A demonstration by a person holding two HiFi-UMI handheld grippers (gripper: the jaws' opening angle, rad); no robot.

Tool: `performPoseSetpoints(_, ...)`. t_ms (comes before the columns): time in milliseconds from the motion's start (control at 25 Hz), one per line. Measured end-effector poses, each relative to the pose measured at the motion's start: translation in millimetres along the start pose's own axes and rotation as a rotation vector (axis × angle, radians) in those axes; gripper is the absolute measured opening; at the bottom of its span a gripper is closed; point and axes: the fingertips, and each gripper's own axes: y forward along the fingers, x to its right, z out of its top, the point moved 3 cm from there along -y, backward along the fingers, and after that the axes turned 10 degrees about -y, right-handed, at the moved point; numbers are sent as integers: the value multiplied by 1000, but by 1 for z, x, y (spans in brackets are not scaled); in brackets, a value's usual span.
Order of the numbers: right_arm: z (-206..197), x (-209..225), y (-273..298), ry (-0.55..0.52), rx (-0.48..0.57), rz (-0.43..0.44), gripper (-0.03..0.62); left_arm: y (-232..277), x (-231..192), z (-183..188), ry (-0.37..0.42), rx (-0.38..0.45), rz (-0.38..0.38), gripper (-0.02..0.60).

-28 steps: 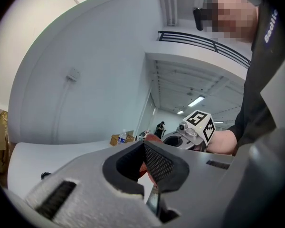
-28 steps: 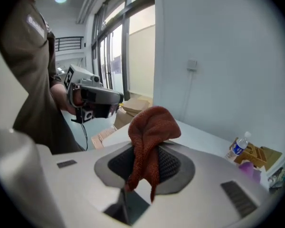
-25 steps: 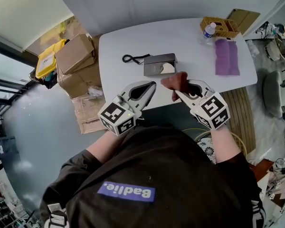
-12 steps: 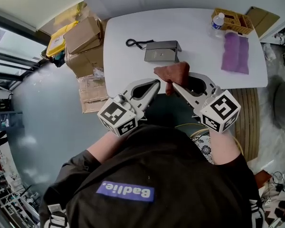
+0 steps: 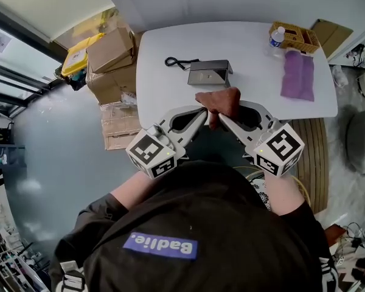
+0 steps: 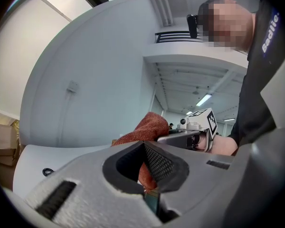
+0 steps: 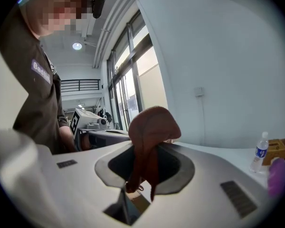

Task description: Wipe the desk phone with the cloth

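My right gripper point(image 5: 219, 117) is closed on the rust-red cloth point(image 5: 219, 100), which drapes over its jaws. My left gripper point(image 5: 201, 111) meets it tip to tip, its jaws closed on a fold of the same cloth. The cloth is held over the near edge of the white table point(image 5: 170, 47). The desk phone point(image 5: 210, 73) lies on the table just beyond, clear of both grippers.

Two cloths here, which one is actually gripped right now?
The rust-red cloth: both the left hand-held gripper and right hand-held gripper are shut on it. The purple cloth lies flat on the table beside the basket.
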Motion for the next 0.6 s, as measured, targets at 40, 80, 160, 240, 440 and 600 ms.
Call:
performPoseSetpoints(40, 1, -2, 1, -3, -2, 2, 107, -3, 1, 0, 3, 1, -1, 9)
performPoseSetpoints(80, 1, -4, 2, -6, -5, 4, 107, -5, 1, 0, 6, 1, -2, 9)
performPoseSetpoints(160, 1, -7, 4, -12, -11, 7, 107, -9, 1, 0, 9, 4, -4, 9)
performPoseSetpoints(240, 1, -11, 4, -12, -17, 8, 107, -13, 3, -2, 8, 4, -4, 9)
performPoseSetpoints(440, -1, -20, 2, -9, -30, 5, 107, -22, 9, -3, 12, 7, -8, 9)
performPoseSetpoints(600, -4, -23, 3, -2, -37, 2, 107, -28, 10, -4, 8, 8, 3, 9)
